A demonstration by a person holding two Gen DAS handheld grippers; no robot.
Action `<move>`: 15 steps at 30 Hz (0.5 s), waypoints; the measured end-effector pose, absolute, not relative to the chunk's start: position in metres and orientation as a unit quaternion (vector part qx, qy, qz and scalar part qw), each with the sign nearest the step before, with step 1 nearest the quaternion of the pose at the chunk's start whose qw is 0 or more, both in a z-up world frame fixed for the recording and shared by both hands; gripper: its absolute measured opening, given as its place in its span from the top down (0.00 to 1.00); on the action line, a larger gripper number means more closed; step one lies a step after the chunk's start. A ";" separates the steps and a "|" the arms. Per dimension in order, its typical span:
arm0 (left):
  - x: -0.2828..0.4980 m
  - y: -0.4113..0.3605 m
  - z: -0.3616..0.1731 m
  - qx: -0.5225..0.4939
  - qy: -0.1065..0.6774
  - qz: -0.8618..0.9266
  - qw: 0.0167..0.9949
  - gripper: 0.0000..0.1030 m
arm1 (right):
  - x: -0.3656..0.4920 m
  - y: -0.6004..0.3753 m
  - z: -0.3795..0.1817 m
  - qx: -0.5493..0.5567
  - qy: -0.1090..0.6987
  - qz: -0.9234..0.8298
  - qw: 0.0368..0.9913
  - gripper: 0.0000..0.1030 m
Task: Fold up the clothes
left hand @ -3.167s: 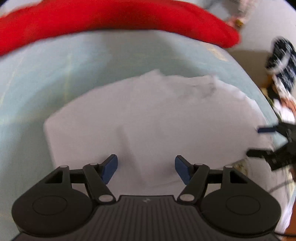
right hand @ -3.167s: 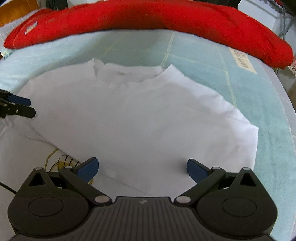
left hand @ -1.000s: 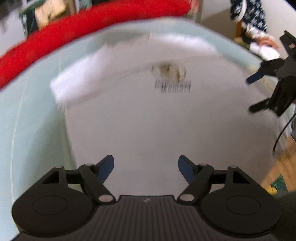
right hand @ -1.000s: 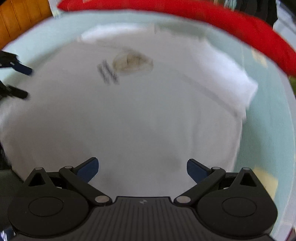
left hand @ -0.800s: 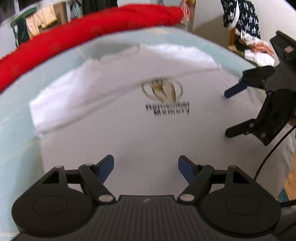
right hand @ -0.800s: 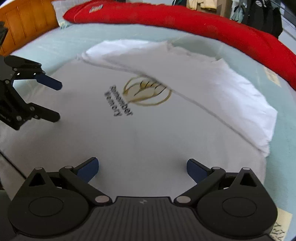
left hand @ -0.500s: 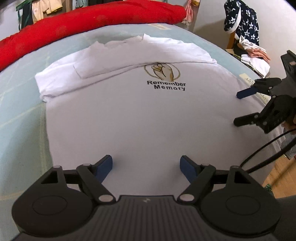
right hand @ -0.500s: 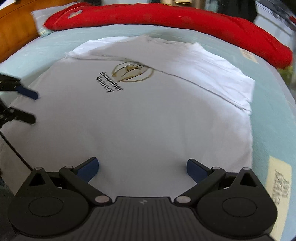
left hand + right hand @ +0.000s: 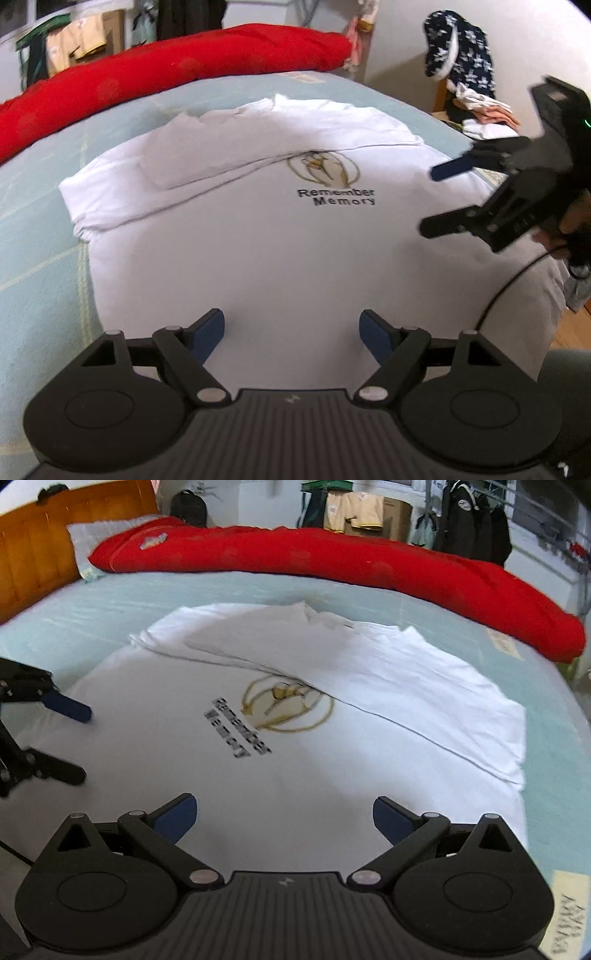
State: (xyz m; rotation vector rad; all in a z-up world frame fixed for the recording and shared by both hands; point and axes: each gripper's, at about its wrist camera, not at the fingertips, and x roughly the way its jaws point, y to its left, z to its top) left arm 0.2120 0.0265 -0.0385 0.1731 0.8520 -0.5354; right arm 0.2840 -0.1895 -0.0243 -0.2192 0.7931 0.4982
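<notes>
Two sets of tongs are under my hands, and both stand apart with nothing between the pads: the left tongs (image 9: 291, 330) hang over the near hem at six o'clock, and the right tongs (image 9: 282, 812) do the same in their own view. I judge they are spread like this to take the hem at two spots for the next fold. One white T-shirt (image 9: 280, 251) lies flat on the bed (image 9: 40, 236), print up, filling the middle of the view. Its far part, toward twelve o'clock, is already turned over on itself, one sleeve (image 9: 476, 716) tucked in at two o'clock, so the width looks narrowed and the bottom is left to bring up. Beyond it, one long red cushion (image 9: 332, 559) runs along the bed's far edge, clear of the work.
</notes>
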 end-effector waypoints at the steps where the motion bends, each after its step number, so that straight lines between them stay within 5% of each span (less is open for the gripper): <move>1: 0.210 0.025 -0.040 0.088 0.404 -0.256 0.874 0.20 | 0.286 -0.188 -0.028 -0.110 0.388 0.244 0.882 0.00; 15: 0.214 0.009 -0.042 0.078 0.417 -0.212 0.880 0.15 | 0.291 -0.181 -0.036 -0.130 0.435 0.250 0.855 0.00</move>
